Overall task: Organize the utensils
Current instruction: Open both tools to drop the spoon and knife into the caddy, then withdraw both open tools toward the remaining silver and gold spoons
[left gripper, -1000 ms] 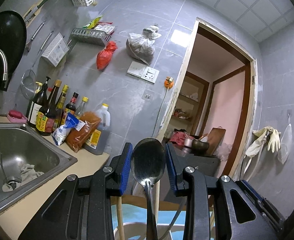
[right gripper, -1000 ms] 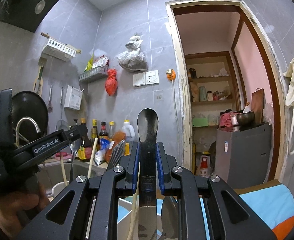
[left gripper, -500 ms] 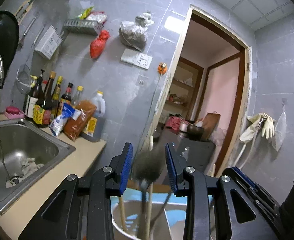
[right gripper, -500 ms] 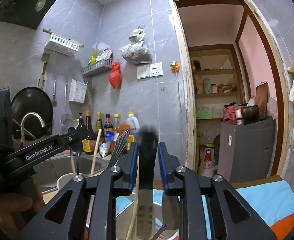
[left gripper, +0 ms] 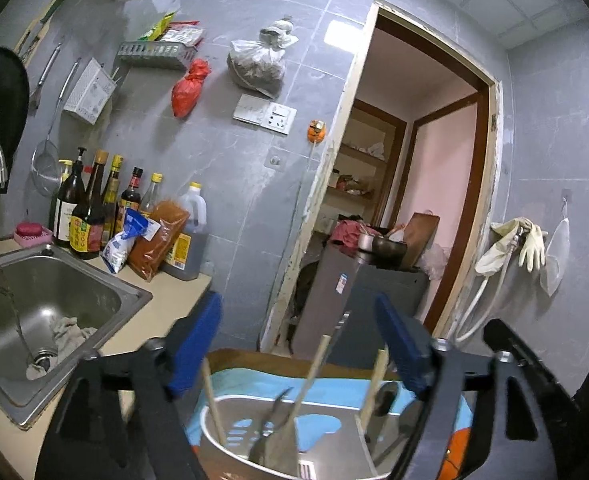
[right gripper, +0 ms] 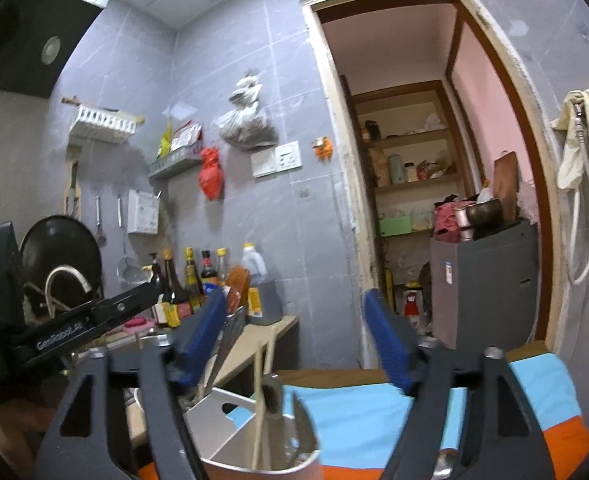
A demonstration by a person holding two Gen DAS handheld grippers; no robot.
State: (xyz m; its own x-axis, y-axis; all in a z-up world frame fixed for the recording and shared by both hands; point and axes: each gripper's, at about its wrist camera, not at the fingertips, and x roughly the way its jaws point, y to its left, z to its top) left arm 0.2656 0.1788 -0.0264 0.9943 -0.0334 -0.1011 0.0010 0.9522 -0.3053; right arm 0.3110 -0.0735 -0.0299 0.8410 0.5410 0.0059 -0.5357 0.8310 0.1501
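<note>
The pale perforated metal utensil holder (left gripper: 230, 432) stands on the blue and orange cloth (right gripper: 374, 412) directly below both grippers, its mouth facing up. Inside it the light wooden chopsticks (left gripper: 312, 372) stand with their long axes near upright, tips leaning slightly apart, and the steel spoon (left gripper: 386, 398) rests bowl-up against the right wall of the holder, its handle running down into it. A flat steel spatula (left gripper: 274, 452) also stands in the holder; its blade is blurred, so its exact tilt is uncertain. The left gripper (left gripper: 298, 344) hangs above the holder with its blue-padded jaws spreading wide and nothing between them; the right gripper (right gripper: 294, 340) is likewise opening, with no utensil pinched. A second ago the left jaws were clamped on the spoon's bowl and the right jaws on a flat steel handle; both utensils have since dropped into the holder, and both grippers have lifted clear. To the left lie the beige countertop (left gripper: 162, 300), the stainless steel sink (left gripper: 66, 292) and a row of dark sauce bottles (left gripper: 94, 208) against the grey tiled wall.
</note>
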